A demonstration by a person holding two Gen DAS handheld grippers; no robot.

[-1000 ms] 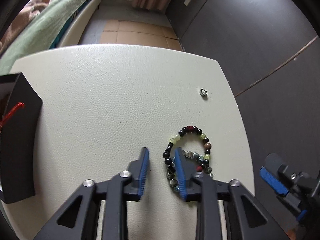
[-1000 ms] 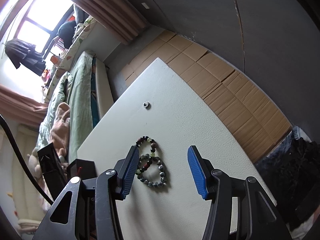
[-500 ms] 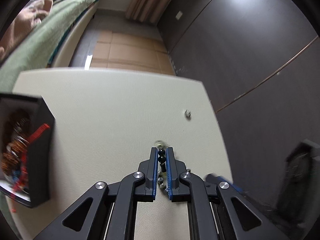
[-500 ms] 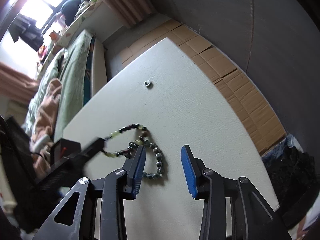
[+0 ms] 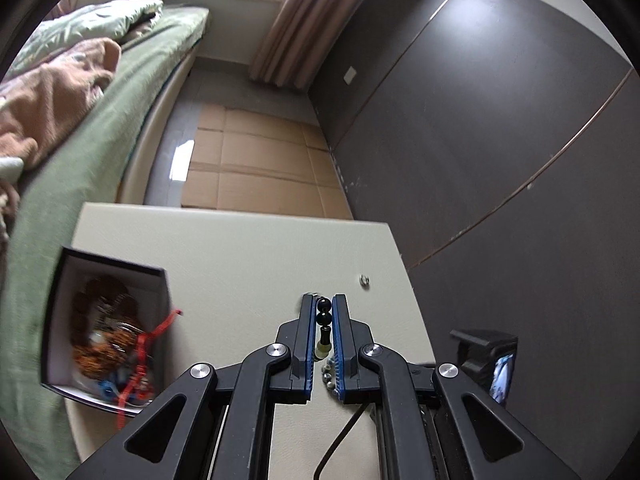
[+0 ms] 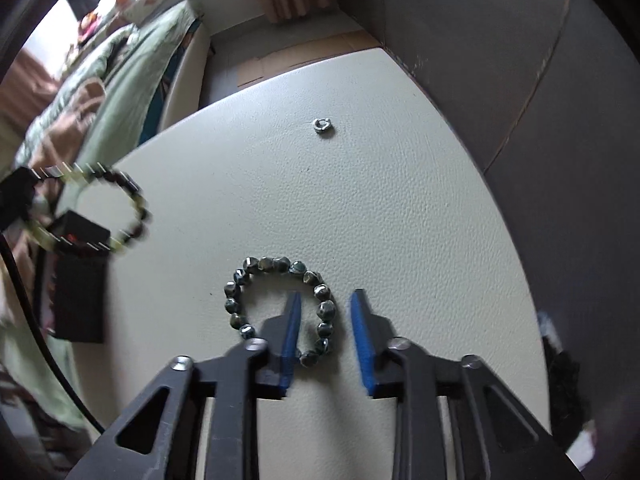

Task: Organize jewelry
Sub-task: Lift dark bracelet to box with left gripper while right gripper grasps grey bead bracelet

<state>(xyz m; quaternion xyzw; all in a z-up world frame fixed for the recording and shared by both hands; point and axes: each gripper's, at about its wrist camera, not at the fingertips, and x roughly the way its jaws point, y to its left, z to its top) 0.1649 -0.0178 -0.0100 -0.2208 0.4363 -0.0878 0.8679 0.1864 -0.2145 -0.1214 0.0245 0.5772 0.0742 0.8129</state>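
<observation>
My left gripper (image 5: 323, 300) is shut on a bracelet of black and yellow-green beads (image 5: 323, 317), held above the cream table (image 5: 240, 260). In the right wrist view that bracelet (image 6: 120, 204) hangs blurred at the left, over the black box. A grey-green bead bracelet (image 6: 276, 264) lies flat on the table (image 6: 280, 180). My right gripper (image 6: 326, 293) points down at it, its jaws closing astride the loop's right side; the pads are still clear of the beads. A small silver ring (image 6: 322, 125) lies farther out on the table.
An open black jewelry box (image 5: 116, 266) with white lining holds brown beads and a red cord at the table's left; it also shows in the right wrist view (image 6: 80, 280). A bed with green covers stands to the left. A dark wall runs along the right edge.
My left gripper shut on the black and yellow-green bracelet and lifted it up and to the left. My right gripper came down over the grey-green bracelet and its jaws narrowed.
</observation>
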